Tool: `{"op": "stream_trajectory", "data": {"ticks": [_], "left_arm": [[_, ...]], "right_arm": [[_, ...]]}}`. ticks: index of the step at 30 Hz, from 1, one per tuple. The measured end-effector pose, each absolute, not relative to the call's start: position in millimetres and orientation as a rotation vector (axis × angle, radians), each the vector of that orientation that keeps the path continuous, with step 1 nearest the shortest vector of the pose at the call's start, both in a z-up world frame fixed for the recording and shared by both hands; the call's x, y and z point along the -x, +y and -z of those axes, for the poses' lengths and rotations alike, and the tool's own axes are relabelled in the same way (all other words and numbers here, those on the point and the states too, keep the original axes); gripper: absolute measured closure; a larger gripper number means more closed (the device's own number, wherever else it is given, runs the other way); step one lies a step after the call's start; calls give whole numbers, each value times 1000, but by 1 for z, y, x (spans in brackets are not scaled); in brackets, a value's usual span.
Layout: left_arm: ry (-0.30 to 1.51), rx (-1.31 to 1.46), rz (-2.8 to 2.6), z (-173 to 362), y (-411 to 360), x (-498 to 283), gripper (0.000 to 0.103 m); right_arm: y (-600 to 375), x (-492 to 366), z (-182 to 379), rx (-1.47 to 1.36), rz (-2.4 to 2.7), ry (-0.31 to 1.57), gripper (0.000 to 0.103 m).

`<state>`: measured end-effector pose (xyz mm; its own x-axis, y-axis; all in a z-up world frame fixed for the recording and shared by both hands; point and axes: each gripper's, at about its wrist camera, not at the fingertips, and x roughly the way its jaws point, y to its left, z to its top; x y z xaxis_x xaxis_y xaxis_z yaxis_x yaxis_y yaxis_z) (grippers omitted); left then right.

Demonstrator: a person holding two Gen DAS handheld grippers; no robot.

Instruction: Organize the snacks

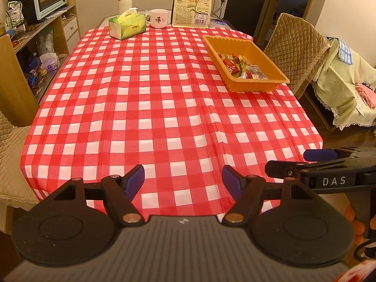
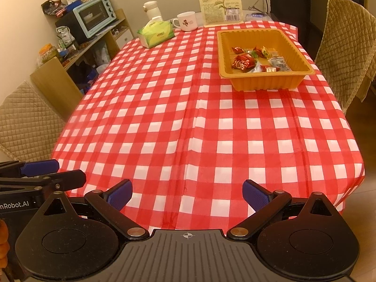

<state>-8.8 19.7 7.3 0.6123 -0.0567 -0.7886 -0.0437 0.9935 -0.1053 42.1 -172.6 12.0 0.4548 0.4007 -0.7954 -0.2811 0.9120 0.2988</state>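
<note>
While both tools hang over the near edge of the checked tablecloth (image 2: 188, 122), the left gripper (image 1: 183, 181) and right gripper (image 2: 186, 196) stand with jaws apart and nothing between them, likely because the snacks (image 2: 256, 58) already lie gathered in the orange tray (image 2: 265, 82) at the far right. The tray's long axis runs away from the grippers, toward the sunflower seed bag (image 2: 219, 1).

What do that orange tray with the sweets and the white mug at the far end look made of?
The orange rectangular tray looks like thin moulded plastic, matt, with ribbed walls. The white handled mug looks like glazed ceramic, smooth with a printed motif, though the picture cannot rule out plastic.
</note>
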Motion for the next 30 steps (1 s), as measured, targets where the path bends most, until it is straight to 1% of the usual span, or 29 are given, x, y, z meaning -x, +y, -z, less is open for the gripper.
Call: {"op": "stream_trajectory", "data": {"ticks": [30], "left_arm": [[911,118,11,-9,12,5,32]], "right_arm": [[-174,-43,-12,-129,-423,1013,4]]}}
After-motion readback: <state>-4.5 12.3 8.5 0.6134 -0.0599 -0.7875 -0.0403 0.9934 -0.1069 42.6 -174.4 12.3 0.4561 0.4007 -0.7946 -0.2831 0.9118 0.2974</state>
